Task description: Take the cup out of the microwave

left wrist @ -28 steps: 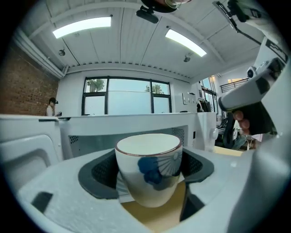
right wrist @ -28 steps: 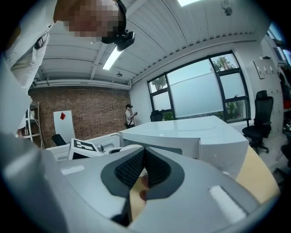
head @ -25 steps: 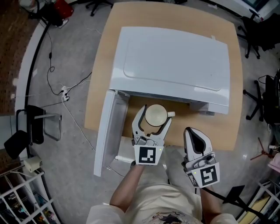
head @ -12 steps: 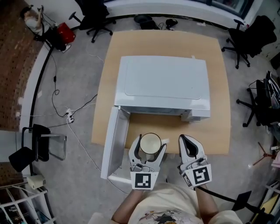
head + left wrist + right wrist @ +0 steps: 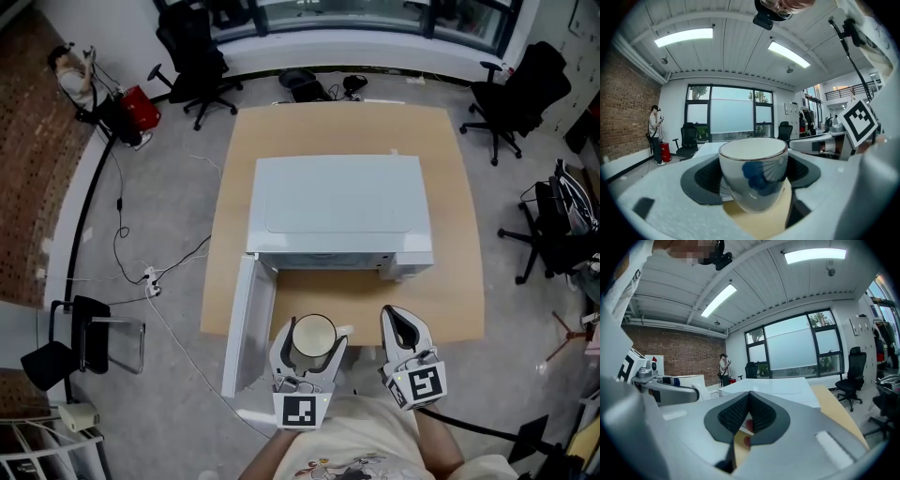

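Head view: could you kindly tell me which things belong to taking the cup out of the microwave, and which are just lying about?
Job: cup, left gripper holding it, microwave, its open door.
Lying about: right gripper, shut and empty; office chairs; power strip; red object.

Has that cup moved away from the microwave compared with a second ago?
Yes. The cup, held by the left gripper, has drawn back from the microwave toward the person, and is now above the near edge of the table.
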`<state>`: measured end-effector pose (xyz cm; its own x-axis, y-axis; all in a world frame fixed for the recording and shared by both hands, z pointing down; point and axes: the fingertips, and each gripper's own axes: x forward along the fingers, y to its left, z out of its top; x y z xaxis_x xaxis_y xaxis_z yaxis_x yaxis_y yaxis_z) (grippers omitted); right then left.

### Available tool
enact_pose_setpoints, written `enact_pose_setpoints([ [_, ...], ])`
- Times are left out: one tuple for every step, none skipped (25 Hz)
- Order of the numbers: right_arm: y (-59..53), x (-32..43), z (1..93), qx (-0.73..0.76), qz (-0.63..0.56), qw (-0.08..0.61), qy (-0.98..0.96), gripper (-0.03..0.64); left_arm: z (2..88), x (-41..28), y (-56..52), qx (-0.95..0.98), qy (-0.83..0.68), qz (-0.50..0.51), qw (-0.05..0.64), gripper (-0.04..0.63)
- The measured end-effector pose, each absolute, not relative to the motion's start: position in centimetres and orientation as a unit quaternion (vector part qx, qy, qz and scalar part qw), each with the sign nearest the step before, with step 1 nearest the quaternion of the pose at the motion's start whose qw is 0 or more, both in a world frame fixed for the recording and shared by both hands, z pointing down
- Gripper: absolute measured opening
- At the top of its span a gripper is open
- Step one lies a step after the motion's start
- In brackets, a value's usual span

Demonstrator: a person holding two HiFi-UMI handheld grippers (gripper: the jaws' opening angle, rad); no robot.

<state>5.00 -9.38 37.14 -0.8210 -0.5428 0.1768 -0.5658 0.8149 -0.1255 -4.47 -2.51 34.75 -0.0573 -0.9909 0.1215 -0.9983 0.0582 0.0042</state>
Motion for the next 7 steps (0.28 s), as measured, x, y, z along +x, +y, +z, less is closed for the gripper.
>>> enact_pose_setpoints([
  [-9.30, 5.00, 36.95, 0.292, 0.085, 0.066, -0.950, 0.005, 34.49, -4.36, -2.42, 0.691, -0.720, 0.050, 0.033, 0.391],
  [-9.25, 4.99, 36.77, 0.292, 0.083, 0.065, -0.951, 0.005, 34.27, -4.27, -2.36, 0.695, -0.716, 0.057, 0.025, 0.391],
  [-9.21, 4.98, 36.63, 0.291, 0.082, 0.065, -0.951, 0.005, 34.15, -4.22, -2.26, 0.694, -0.718, 0.053, 0.029, 0.391],
  [-9.15, 4.99, 36.53, 0.291, 0.081, 0.065, -0.951, 0.005, 34.05, -4.15, -2.15, 0.693, -0.718, 0.050, 0.033, 0.391],
  [-9.06, 5.03, 36.46, 0.291, 0.080, 0.065, -0.951, 0.005, 33.90, -4.01, -2.06, 0.696, -0.715, 0.057, 0.028, 0.391],
  [-8.96, 5.08, 36.41, 0.291, 0.080, 0.066, -0.951, 0.005, 33.74, -3.84, -1.97, 0.700, -0.711, 0.067, 0.019, 0.391],
  [-8.85, 5.14, 36.37, 0.291, 0.080, 0.066, -0.951, 0.005, 33.59, -3.67, -1.88, 0.704, -0.706, 0.074, 0.012, 0.391],
])
